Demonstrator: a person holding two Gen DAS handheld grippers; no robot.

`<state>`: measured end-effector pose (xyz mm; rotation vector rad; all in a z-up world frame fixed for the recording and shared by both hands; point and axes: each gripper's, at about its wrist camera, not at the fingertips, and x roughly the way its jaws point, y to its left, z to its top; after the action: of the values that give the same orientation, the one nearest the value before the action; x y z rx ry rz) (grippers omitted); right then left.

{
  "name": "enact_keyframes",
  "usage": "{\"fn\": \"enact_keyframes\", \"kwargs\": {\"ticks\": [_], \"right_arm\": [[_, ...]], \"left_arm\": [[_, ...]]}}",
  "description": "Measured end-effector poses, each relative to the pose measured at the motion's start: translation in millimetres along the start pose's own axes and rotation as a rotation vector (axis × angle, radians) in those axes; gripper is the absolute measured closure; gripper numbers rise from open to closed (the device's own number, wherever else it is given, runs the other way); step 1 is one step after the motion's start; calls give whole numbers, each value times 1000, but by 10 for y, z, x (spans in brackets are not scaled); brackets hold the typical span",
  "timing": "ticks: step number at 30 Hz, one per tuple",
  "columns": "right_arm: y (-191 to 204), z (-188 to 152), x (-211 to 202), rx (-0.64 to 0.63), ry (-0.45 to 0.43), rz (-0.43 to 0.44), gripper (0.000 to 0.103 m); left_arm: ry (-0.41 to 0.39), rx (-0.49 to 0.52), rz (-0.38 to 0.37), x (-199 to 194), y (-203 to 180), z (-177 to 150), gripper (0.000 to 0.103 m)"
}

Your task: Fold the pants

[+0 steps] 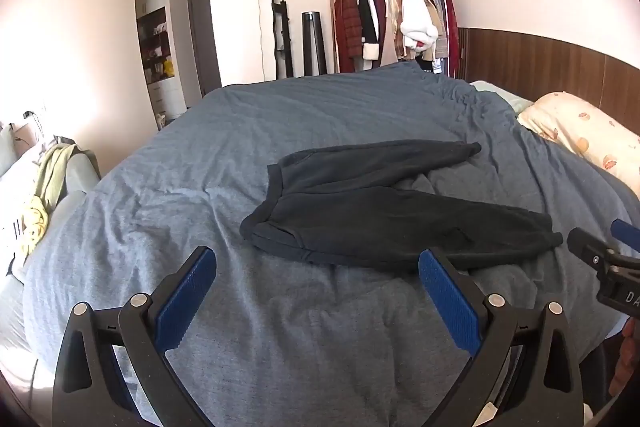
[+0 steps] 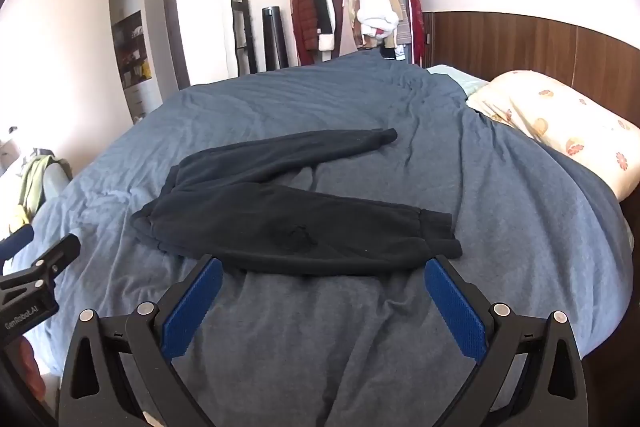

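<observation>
Lying unfolded, the pants (image 1: 384,211) face both grippers' gaping jaws (knee mark in right view only).

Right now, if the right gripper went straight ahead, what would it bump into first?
Probably the black pants. The right gripper has its jaws wide open just short of the near leg, above the blue blanket. How high it hovers is hard to judge.

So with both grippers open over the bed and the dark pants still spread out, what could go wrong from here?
1. The dark navy fleece pants lie on a wrinkled blue-grey duvet; a low pinch by the right gripper or left gripper may catch duvet too.
2. The legs splay apart, so folding may leave them misaligned.
3. The waistband end looks bunched, which could fold in creases.
</observation>
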<state>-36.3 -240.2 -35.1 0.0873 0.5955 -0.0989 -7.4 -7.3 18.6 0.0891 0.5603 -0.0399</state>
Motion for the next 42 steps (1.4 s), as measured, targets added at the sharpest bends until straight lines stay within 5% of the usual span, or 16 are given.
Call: {"fn": "enact_keyframes", "kwargs": {"ticks": [42], "right_arm": [[82, -18, 68, -16, 11, 5, 1]], "left_arm": [[-4, -12, -23, 13, 154, 13, 0]]}}
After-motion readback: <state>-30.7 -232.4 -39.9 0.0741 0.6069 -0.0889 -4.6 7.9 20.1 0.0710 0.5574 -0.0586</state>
